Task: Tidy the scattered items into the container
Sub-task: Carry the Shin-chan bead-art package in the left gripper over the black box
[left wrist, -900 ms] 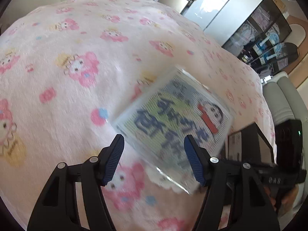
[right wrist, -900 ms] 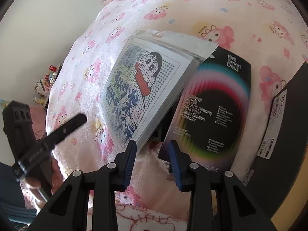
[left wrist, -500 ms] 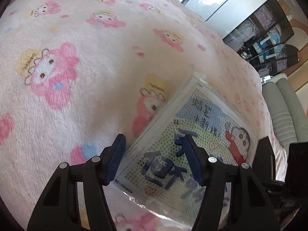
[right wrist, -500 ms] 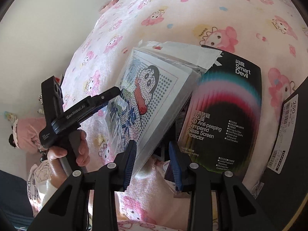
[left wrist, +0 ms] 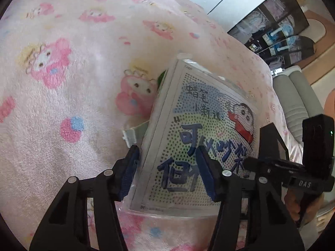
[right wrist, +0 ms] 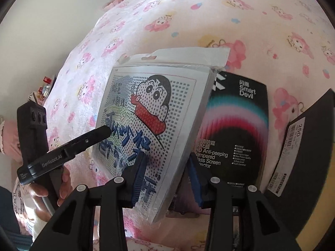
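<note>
On the pink blanket the cartoon packet stands tilted (plastic-wrapped), its lower edge clamped in the right gripper. The left gripper straddles its near edge, fingers spread, not pinching.

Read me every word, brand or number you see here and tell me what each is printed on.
"Smart Devil": black screen protector pack.
"HD Anti-peeping Tempered Glass Screen Protector": same pack, partly hidden; small print unreadable.
"250": white barcode label on the black box.
"GenRobot.AI": left tongs.
"DAS": right tongs.
"蜡笔小新": cartoon bead kit; other characters unclear.
</note>
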`<state>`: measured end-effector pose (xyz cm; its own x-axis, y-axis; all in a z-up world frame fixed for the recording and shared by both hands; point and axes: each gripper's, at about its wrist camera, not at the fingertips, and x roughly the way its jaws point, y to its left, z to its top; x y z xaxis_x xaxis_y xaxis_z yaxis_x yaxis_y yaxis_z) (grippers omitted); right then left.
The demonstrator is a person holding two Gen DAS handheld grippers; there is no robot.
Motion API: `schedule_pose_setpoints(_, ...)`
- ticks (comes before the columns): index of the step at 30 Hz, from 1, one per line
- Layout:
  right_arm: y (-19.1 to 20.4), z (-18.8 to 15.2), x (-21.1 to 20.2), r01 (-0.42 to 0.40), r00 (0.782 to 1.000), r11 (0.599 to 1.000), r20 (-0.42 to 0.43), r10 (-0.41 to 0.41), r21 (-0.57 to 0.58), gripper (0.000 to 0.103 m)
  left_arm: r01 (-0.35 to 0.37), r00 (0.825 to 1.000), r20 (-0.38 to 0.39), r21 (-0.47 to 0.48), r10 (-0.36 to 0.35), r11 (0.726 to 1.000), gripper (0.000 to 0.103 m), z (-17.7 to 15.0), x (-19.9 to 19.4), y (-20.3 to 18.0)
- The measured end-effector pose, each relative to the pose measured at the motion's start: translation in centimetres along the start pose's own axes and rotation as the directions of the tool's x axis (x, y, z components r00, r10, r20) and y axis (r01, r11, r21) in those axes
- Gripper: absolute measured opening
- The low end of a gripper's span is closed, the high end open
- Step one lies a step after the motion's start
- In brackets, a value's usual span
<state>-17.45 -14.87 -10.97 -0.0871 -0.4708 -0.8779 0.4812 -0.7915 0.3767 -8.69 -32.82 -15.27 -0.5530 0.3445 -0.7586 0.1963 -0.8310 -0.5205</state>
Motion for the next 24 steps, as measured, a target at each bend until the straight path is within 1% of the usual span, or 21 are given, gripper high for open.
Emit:
schedule_pose_setpoints(2, -0.3, 0.3, -2.4, -0.035, 0.999, 0.999, 0.034, 0.034, 0.023, 0.037, 0.03, 0.999, 0.009, 0.022, -0.031, 0.999, 0.048, 0.0, -2.0, -1.9)
schedule_pose_setpoints(5, -0.7, 0.5, -7.3, -0.096, 0.99, 0.995, 0.101, 0.094, 0.021, 0.037, 0.078, 0.996, 0.043, 0.084, -0.082, 0.993, 0.046, 0.1, -5.3, -5.5)
schedule_pose_setpoints(6, -0.7, 0.4, -9.0, -0.098, 0.988, 0.995, 0.122, 0.096, 0.01, 0.037, 0.091, 0.994, 0.057, 0.111, -0.098, 0.99, 0.045, 0.3, -6.2, -7.2)
schedule_pose_setpoints(8, -2.8, -1.7, -13.5, -0.076, 0.982, 0.997, 0.173, 0.077, -0.012, 0.037, 0.12, 0.989, 0.068, 0.161, -0.132, 0.98, 0.045, 0.3, -7.6, -10.6)
schedule_pose_setpoints(11, -5.5, -4.0, -18.7, -0.058, 0.973, 0.998, 0.226, 0.056, -0.001, 0.037, 0.165, 0.981, 0.062, 0.228, -0.184, 0.959, 0.045, 0.5, -8.2, -16.1)
schedule_pose_setpoints(12, -6.4, -4.5, -19.9, -0.055, 0.97, 0.998, 0.237, 0.051, 0.011, 0.037, 0.185, 0.978, 0.048, 0.244, -0.202, 0.952, 0.045, 0.4, -7.9, -18.0)
schedule_pose_setpoints(13, -8.7, -6.5, -21.5, -0.053, 0.968, 0.998, 0.246, 0.045, 0.025, 0.038, 0.209, 0.974, 0.029, 0.258, -0.224, 0.943, 0.045, 0.2, -7.4, -19.8)
schedule_pose_setpoints(15, -11.6, -7.9, -23.1, -0.045, 0.966, 0.997, 0.256, 0.026, 0.07, 0.038, 0.247, 0.967, -0.012, 0.29, -0.255, 0.925, 0.045, -0.6, -6.0, -23.2)
schedule_pose_setpoints(16, -14.1, -9.0, -24.8, -0.044, 0.966, 0.995, 0.256, 0.019, 0.091, 0.038, 0.259, 0.965, -0.034, 0.302, -0.261, 0.918, 0.045, -1.1, -5.0, -24.8)
schedule_pose_setpoints(18, -17.9, -11.8, -26.3, -0.028, 0.969, 0.991, 0.249, -0.006, 0.133, 0.039, 0.272, 0.962, -0.086, 0.325, -0.258, 0.906, 0.045, -2.6, -2.8, -28.1)
schedule_pose_setpoints(21, -22.7, -14.9, -26.6, 0.0, 0.98, 0.983, 0.197, -0.037, 0.184, 0.041, 0.261, 0.963, -0.16, 0.346, -0.218, 0.901, 0.045, -5.1, 0.9, -31.6)
schedule_pose_setpoints(24, -26.4, -16.5, -25.0, 0.013, 0.986, 0.973, 0.162, -0.051, 0.23, 0.042, 0.207, 0.968, -0.209, 0.366, -0.136, 0.907, 0.047, -6.9, 4.6, -33.5)
